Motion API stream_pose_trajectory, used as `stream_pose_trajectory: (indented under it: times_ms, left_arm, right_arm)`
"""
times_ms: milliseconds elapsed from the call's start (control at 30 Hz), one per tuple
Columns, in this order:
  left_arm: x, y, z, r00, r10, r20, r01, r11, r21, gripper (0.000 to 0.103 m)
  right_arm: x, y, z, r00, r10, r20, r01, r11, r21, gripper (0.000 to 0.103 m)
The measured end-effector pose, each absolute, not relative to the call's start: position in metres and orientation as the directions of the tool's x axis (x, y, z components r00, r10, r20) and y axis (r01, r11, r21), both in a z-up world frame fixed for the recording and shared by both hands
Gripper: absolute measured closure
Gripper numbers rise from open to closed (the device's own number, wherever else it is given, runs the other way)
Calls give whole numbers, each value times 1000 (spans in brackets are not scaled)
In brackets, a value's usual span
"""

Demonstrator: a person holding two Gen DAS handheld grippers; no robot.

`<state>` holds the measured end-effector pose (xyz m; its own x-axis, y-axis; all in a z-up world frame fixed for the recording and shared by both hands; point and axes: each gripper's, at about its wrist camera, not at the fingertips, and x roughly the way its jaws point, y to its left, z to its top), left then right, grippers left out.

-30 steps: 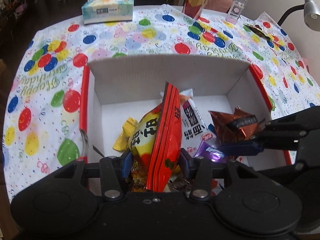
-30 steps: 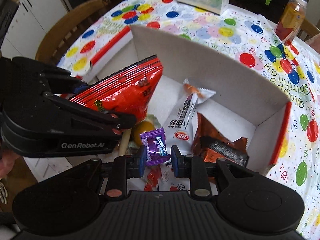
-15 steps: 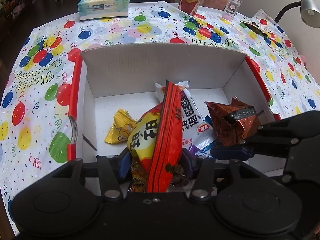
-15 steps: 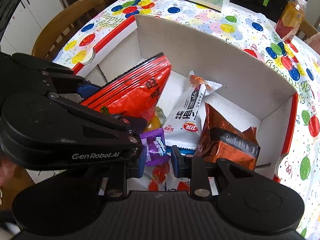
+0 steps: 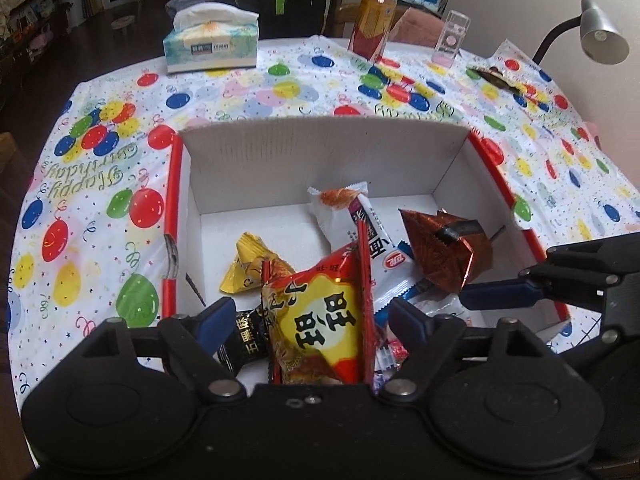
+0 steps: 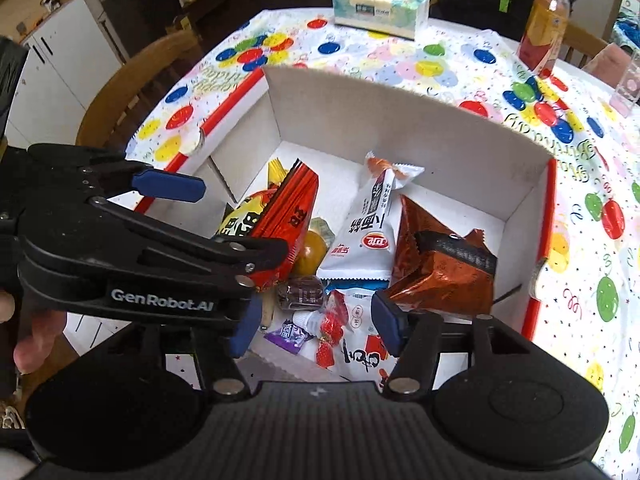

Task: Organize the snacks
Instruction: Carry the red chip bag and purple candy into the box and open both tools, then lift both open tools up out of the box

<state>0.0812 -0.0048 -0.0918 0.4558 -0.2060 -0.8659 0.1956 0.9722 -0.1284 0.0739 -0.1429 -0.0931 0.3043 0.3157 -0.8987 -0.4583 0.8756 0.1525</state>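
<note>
A white cardboard box with red edges holds several snacks. My left gripper is open over its near side. The red and yellow snack bag stands loose between the spread fingers, leaning on the pile. My right gripper is open too, above a small purple candy lying on the box floor. Also in the box are a white packet, a copper foil packet and a yellow wrapper. The left gripper's finger shows at the left of the right wrist view.
The box sits on a balloon-print tablecloth. At the far side stand a tissue box, an orange drink bottle and a clear holder. A desk lamp is at the right, a wooden chair at the left.
Both grippers have opened. The left let go of the red and yellow bag, which now rests in the box. The right released the purple candy, which dropped to the box floor.
</note>
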Motion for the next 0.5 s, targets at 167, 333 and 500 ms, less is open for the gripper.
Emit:
stream_pose_trajectory:
  times_ms: [167, 333, 500]
  left_arm:
    - [70, -2, -76, 503, -206, -839, 202, 972, -117, 11]
    - [57, 1, -55, 561, -198, -804, 201, 974, -100, 7]
    - [42, 3, -35, 617, -189, -764, 201, 976, -80, 2]
  right_arm:
    - [65, -156, -82, 346, 327, -879, -431, 888, 160, 39]
    - [57, -173, -67, 409, 345, -845, -394, 902, 178, 35]
    - [44, -187, -51, 470, 350, -811, -365, 913, 183, 33]
